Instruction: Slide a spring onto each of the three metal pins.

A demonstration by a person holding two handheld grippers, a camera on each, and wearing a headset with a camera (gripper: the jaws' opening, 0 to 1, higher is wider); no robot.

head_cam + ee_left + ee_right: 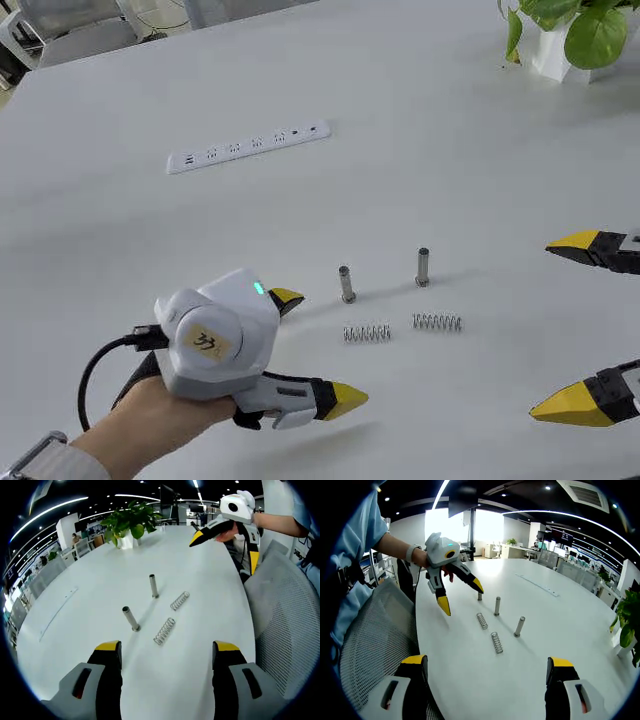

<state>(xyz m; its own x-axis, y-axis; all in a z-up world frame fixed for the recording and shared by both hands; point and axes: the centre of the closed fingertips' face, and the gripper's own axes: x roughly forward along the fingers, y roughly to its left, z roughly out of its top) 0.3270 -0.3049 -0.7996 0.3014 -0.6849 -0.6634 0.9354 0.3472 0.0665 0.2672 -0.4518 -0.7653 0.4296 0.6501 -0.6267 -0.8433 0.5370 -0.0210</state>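
Nearest the headset is the left gripper [316, 348], held from behind by a hand [150, 420] at the lower left of the head view. A black cable [100, 365] loops out of its white body. Its yellow-tipped jaws stand wide apart with nothing between them, held a little above the white table [450, 150].

Just beyond its upper tip a pin [346, 284] stands upright on its base. A second pin [422, 267] stands to the right of it, also upright — both are bare. A spring [367, 333] lies on its side just in front of the first pin, and a second spring [437, 322] lies just in front of the other. Neither spring touches a pin, and the two lie roughly in line with each other.

The right gripper [572, 322] comes in from the right edge of the head view, well clear of the springs, its jaws also spread wide and empty.

In the right gripper view a third pin [479, 596] shows just behind the left gripper's upper jaw tip — it is partly hidden, and I cannot tell whether anything sits on it.

Farther back on the table lies a white power strip [248, 147]. A leafy plant [570, 30] in a white pot stands at the far right corner.
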